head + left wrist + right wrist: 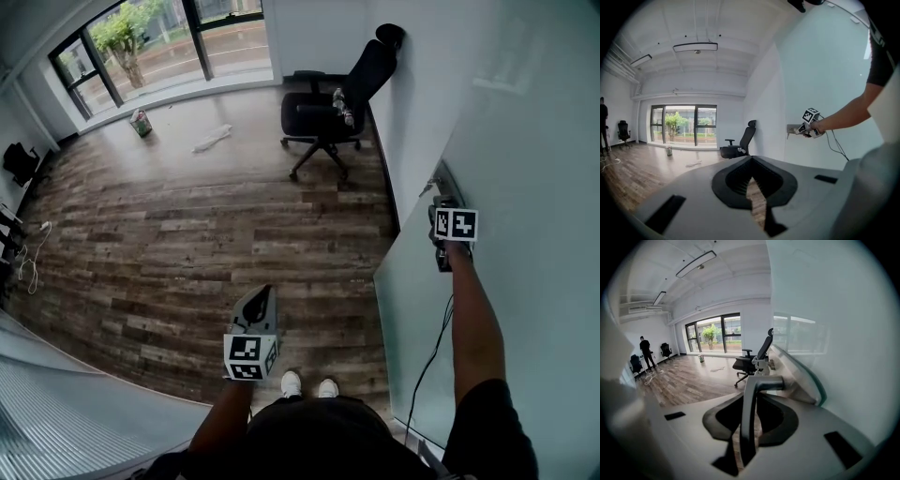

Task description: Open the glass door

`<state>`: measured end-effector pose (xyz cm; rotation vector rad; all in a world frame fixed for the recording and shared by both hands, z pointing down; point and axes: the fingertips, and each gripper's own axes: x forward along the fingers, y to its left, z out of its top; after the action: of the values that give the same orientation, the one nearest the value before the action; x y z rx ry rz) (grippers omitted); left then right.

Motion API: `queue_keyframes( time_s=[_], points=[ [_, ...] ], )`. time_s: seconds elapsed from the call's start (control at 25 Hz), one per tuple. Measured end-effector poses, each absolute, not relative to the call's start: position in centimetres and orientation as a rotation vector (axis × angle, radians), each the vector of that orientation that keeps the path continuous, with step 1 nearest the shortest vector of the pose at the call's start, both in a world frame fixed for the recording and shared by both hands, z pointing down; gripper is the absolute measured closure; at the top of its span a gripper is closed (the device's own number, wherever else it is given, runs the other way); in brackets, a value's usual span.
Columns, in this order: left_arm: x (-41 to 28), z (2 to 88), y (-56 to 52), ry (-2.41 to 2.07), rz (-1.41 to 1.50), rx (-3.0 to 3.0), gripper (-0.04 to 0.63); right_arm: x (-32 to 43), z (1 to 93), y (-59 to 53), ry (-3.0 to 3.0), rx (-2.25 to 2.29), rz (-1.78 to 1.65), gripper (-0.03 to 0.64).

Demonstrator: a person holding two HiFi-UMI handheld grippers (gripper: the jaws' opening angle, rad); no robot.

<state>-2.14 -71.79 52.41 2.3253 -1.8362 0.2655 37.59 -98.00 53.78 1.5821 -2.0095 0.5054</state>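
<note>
Sensibly pinching stiff lever handle (pixel 764 382) in right claw (pixel 749 420), two o'clock from pressed-together left claw (pixel 757 194); sparing probably heavy, slippery glass door (pixel 405 314).

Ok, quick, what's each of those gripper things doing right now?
Left gripper: closed, holding nothing.
Right gripper: closed on the lever handle of the glass door.
</note>
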Motion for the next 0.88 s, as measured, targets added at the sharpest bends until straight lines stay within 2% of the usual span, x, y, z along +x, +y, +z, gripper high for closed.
queue_keyframes(
  time_s=[0.2,0.44,0.76,0.88],
  points=[
    [-1.0,52.3,-71.7,-1.829,0.261,2.340,0.592,37.8,52.5,-96.3,-2.031,1.589,0.477,0.532],
    [-0.2,51.5,-70.2,-1.849,0.249,2.339,0.592,38.1,45.6,-90.9,-2.125,1.814,0.167,0.520],
    [0.7,50.4,-66.0,-1.908,0.235,2.300,0.592,32.0,42.7,-80.2,-2.361,1.764,0.032,0.522],
    [1.1,50.8,-64.9,-1.921,0.266,2.313,0.592,30.1,44.8,-77.3,-2.385,1.727,-0.022,0.566]
  ],
)
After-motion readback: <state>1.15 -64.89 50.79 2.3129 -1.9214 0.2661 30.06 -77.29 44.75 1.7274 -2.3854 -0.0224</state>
